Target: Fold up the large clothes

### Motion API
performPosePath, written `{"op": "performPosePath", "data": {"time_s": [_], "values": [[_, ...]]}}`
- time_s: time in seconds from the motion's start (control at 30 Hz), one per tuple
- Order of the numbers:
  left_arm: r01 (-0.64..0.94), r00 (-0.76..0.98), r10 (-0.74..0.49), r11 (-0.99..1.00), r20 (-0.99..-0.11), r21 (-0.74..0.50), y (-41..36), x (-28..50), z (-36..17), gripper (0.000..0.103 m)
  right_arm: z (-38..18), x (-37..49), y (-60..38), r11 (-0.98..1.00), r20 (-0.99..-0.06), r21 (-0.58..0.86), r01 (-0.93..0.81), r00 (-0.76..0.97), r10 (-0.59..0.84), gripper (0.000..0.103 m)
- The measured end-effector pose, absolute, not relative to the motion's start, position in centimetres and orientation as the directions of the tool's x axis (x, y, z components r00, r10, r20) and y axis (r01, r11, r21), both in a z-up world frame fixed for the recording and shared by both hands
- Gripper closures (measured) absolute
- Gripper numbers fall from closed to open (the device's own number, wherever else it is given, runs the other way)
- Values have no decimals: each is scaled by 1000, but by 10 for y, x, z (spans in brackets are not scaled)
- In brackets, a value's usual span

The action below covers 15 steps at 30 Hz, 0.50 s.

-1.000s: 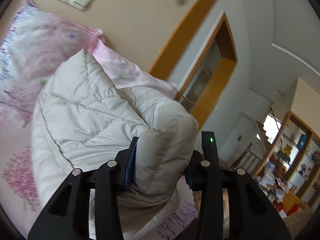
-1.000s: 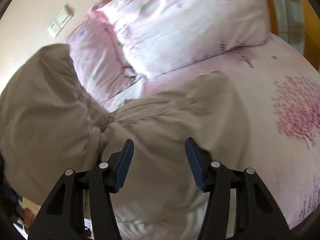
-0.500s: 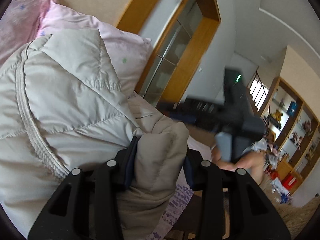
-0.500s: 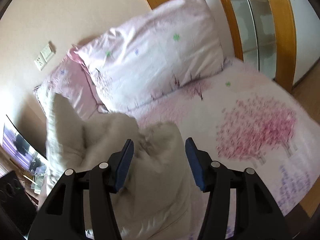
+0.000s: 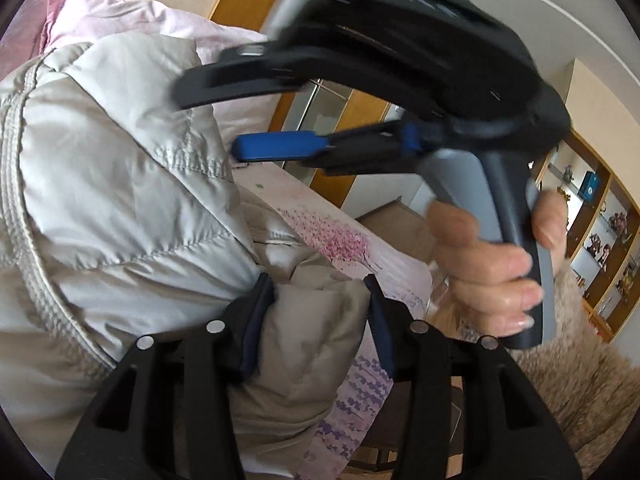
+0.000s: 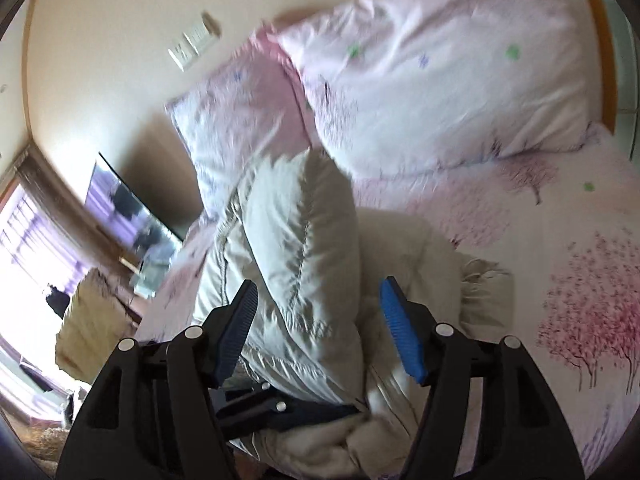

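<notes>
So the puffy beige down jacket (image 5: 120,184) is lying bunched up on the pink floral bedsheet (image 6: 560,240), just short of the two pillows (image 6: 440,80) at the head of the bed. The left gripper (image 5: 318,320) is pinching a thick padded fold near the bed's edge, though its jaws are easing apart with the fabric still pressing on both pads. The right gripper (image 6: 320,328) is hovering above the jacket with its jaws widening; a quilted ridge is standing up between them, but the pads aren't touching it. That ridge is running away from the right tongs toward the pillows, roughly in line with them. My guess is the left hand is the nearer one for laying the fold down.
</notes>
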<state>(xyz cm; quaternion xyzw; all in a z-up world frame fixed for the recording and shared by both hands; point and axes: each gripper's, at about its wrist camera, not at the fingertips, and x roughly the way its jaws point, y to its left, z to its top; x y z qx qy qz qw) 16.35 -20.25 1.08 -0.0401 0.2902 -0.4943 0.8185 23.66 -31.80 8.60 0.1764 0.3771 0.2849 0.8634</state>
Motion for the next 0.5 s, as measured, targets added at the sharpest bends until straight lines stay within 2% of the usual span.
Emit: {"op": "performPosePath", "data": {"time_s": [0.27, 0.3, 0.4, 0.5], "values": [[803, 333, -815, 509, -474, -311, -216, 160, 1, 56, 68, 249, -309, 752, -594, 540, -378, 462, 659, 38], [804, 334, -813, 510, -477, -307, -217, 161, 0, 56, 65, 249, -309, 752, -601, 538, -381, 452, 659, 41], [804, 341, -807, 517, -482, -295, -216, 162, 0, 56, 56, 251, -311, 739, -597, 563, -370, 436, 673, 66], [805, 349, -802, 521, -484, -284, -216, 158, 6, 55, 53, 250, -312, 744, -597, 559, -365, 445, 667, 78]]}}
